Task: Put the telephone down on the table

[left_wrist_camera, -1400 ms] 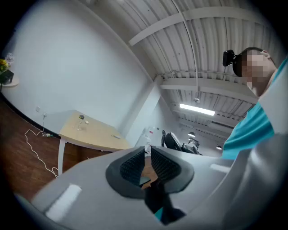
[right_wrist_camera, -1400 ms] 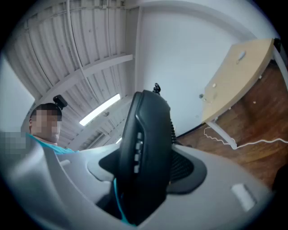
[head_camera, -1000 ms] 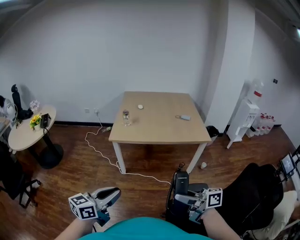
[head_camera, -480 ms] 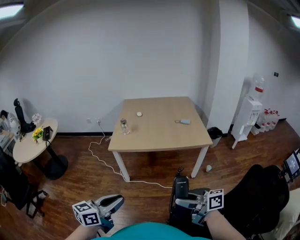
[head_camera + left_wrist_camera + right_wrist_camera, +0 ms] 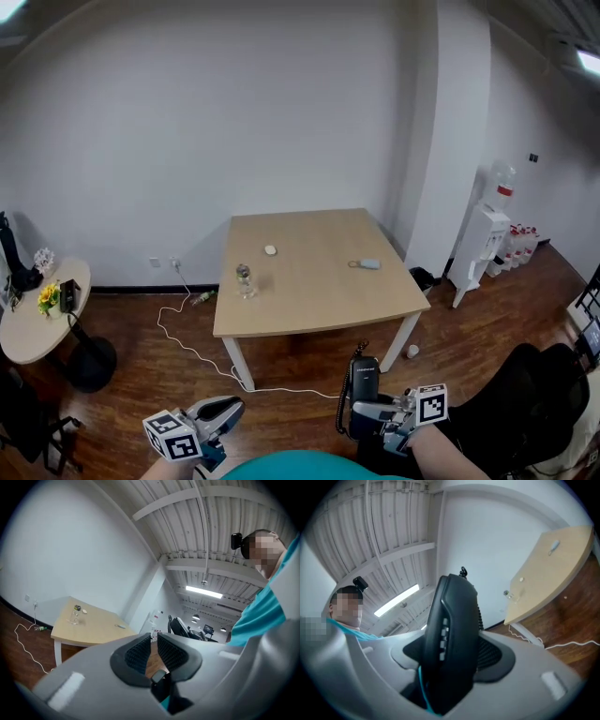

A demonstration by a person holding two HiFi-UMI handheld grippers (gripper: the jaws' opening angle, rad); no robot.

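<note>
The telephone [image 5: 363, 379] stands upright, its long axis vertical, clamped in the right gripper [image 5: 377, 412], which holds it low over the floor [image 5: 281, 412]. The table [image 5: 314, 305] lies well ahead, near edge facing the person, so it likely must travel forward and up. The left gripper [image 5: 219, 412] has its jaws nearly together on nothing.

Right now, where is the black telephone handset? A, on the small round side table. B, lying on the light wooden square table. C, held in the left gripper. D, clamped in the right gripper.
D: the right gripper view shows the black telephone handset standing between the jaws of the right gripper, which are shut on it, well short of the light wooden table; the left gripper holds nothing.
</note>
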